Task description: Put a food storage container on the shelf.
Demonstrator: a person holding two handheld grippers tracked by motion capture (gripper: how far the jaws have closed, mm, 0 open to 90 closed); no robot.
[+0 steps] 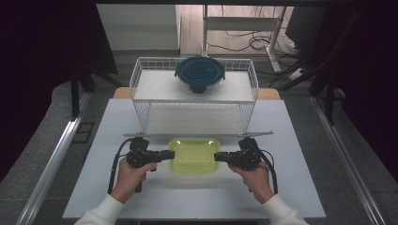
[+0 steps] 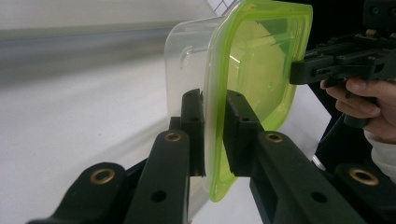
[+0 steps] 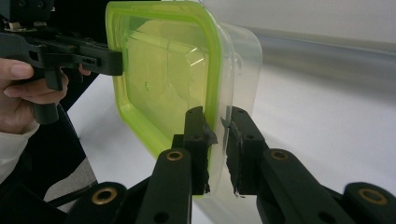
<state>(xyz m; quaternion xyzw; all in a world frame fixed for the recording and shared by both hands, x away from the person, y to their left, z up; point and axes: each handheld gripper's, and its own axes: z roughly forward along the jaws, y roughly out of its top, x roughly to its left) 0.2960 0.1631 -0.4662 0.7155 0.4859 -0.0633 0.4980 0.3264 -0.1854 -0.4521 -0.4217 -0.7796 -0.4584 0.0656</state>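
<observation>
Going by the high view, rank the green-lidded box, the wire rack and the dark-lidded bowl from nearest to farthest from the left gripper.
1. Green-lidded box, clamped in the left gripper.
2. Wire rack, just beyond it.
3. Dark-lidded bowl, on the rack's top shelf, farthest back.

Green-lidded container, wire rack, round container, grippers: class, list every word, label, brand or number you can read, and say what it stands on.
None can be read: the green-lidded container, wire rack, dark round lidded container, left gripper and right gripper bear no legible text.
</observation>
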